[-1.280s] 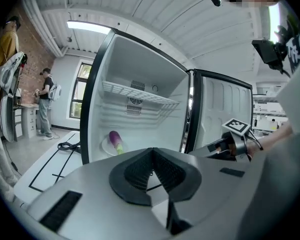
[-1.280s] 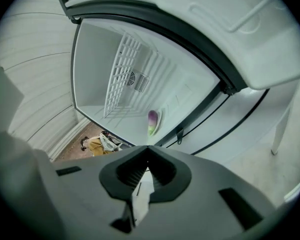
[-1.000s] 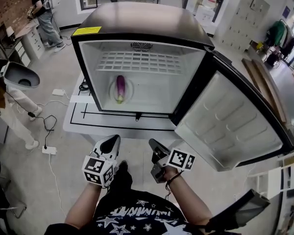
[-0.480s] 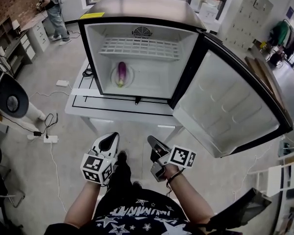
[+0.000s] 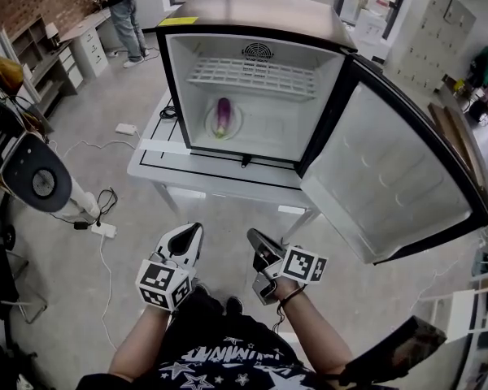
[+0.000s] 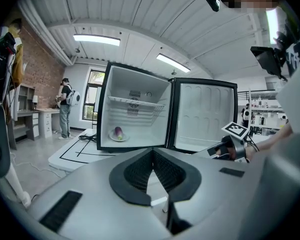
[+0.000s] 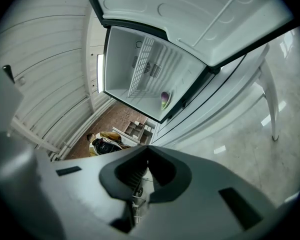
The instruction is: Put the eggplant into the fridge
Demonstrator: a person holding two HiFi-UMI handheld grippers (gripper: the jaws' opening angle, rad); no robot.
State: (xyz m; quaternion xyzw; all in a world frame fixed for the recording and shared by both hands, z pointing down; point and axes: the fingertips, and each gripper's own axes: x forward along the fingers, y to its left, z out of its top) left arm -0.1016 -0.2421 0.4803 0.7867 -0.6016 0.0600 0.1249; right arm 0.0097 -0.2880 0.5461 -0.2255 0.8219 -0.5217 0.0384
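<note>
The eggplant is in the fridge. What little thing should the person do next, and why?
Probably swing the open door shut with the right hand-held gripper, the nearer one. The eggplant lies on a plate inside the fridge; the left hand-held gripper and the right are both shut and empty.

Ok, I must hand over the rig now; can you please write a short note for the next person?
Left gripper: shut, empty, held low, apart from the fridge.
Right gripper: the same.
Eggplant: lying on a white plate on the fridge floor, below the wire shelf.
Done: the eggplant is inside.
Left: the door stands wide open; closing it is probably the only step.
</note>
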